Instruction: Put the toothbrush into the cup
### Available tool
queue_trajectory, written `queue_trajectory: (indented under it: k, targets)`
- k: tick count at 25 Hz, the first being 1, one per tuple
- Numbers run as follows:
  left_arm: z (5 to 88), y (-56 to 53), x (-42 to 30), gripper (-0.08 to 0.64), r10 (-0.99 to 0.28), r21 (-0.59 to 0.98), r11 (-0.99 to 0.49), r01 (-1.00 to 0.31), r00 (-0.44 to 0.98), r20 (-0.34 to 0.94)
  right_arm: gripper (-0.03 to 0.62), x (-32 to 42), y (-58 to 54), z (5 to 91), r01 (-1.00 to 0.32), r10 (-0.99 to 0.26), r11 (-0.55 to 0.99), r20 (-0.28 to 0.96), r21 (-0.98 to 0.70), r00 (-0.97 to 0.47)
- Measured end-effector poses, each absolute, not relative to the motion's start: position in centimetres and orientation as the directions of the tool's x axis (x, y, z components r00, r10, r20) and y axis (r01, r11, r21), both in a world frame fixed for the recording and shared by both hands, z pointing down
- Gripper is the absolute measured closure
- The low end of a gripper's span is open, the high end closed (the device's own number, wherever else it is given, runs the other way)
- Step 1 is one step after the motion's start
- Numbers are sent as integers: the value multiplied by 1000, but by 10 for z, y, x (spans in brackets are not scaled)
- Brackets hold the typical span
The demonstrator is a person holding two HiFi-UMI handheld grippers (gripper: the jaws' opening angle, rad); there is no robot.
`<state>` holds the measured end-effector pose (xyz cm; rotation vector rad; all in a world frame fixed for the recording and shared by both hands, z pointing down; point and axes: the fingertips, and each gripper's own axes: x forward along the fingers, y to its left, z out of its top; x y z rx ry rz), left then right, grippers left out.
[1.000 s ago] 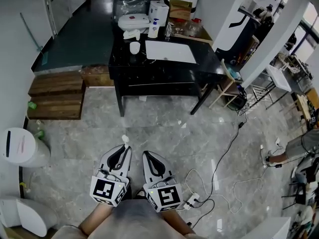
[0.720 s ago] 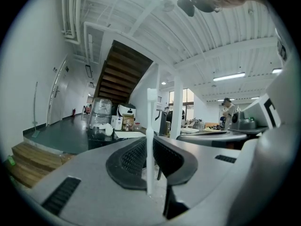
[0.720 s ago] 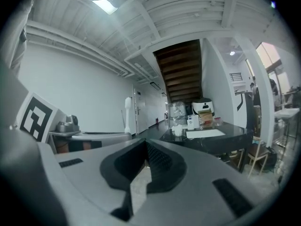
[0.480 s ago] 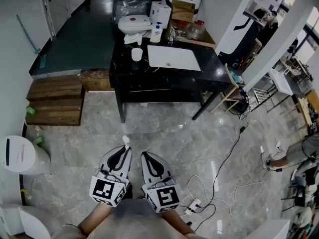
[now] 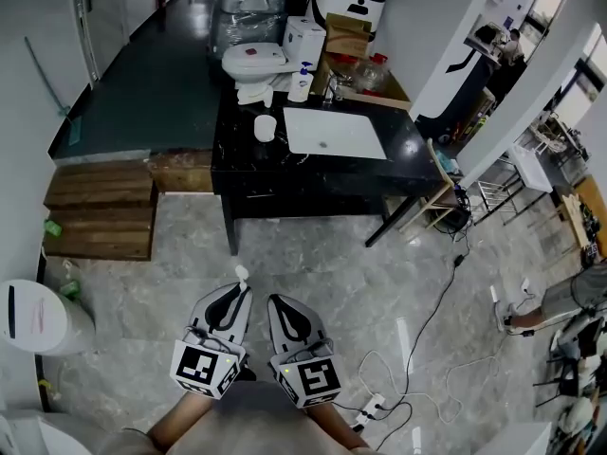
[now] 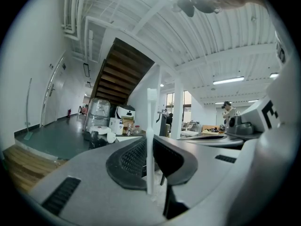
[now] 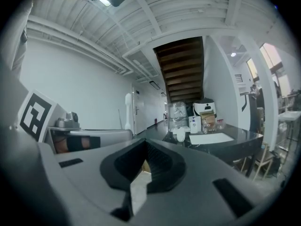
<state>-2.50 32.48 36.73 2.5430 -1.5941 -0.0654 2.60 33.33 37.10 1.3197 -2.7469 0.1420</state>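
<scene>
My left gripper (image 5: 236,285) is shut on a white toothbrush (image 5: 241,273), whose head sticks out past the jaw tips. In the left gripper view the toothbrush (image 6: 150,140) stands upright between the jaws. My right gripper (image 5: 275,301) is beside the left one, shut with nothing in it. Both are held low over the grey floor, well short of the black counter (image 5: 237,150). A white cup (image 5: 266,127) stands on that counter, left of the white sink (image 5: 334,131). It shows small and far off as the cup (image 6: 111,137) and again as the cup (image 7: 181,136).
Wooden steps (image 5: 100,197) lie left of the counter and a white bin (image 5: 38,306) stands at the far left. Cables and a power strip (image 5: 372,409) lie on the floor to my right. Bottles and boxes (image 5: 303,41) crowd the counter's back. A person (image 5: 569,287) is at the right edge.
The counter has shifted lower in the head view and looks a little nearer. Both grippers keep the same pose, with the toothbrush still held in the left one.
</scene>
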Motion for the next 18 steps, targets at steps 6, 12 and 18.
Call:
queue_trajectory:
  k: [6, 12, 18]
  targets:
    - [367, 299, -49, 512, -885, 150, -458, -876, 466, 24, 586, -4, 304, 374, -797, -790, 602, 114, -41, -603]
    - [366, 283, -69, 512, -871, 152, -482, -863, 490, 20, 586, -24, 290, 378, -804, -795, 592, 130, -43, -593]
    - [366, 269, -77, 512, -867, 173, -490, -854, 498, 5, 586, -32, 275, 380, -810, -799, 585, 142, -40, -584]
